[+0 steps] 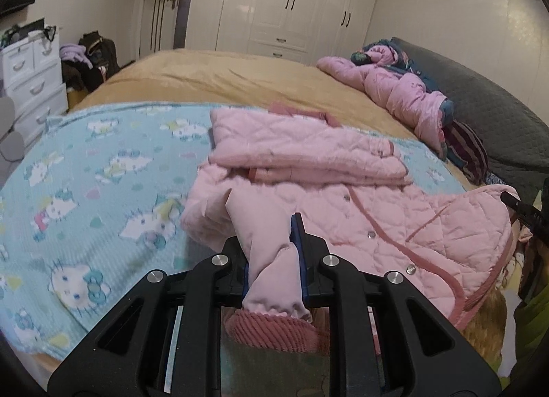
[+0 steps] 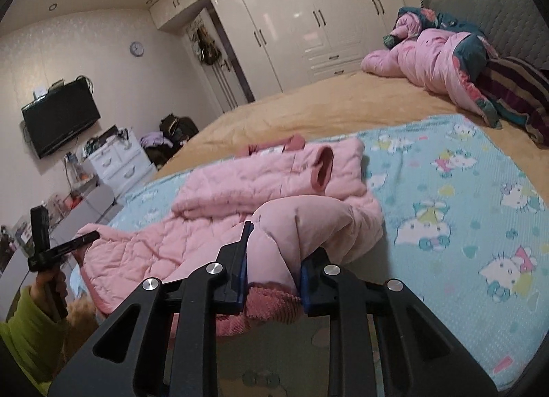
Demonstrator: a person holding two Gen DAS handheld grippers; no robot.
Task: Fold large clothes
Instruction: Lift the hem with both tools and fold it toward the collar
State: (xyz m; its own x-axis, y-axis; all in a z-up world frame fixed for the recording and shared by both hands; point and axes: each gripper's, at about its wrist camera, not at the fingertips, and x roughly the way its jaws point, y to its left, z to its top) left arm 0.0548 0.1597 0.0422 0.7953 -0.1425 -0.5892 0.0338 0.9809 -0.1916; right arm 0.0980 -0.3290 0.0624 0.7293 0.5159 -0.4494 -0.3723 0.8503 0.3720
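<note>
Partly folded: pink quilted jacket (image 1: 394, 218) on the cat-print blanket (image 1: 85, 170), far part doubled over, one sleeve laid on top. Left gripper (image 1: 274, 256) clamped on a sleeve near its ribbed cuff (image 1: 271, 331); right gripper (image 2: 274, 259) likewise pinching a sleeve. Remaining, probably: sleeves tucked in, final fold.

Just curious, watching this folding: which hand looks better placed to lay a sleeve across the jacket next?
Probably the left gripper: its jaws hold a sleeve, with the jacket front flat beside it. The right gripper holds a bunched sleeve.
</note>
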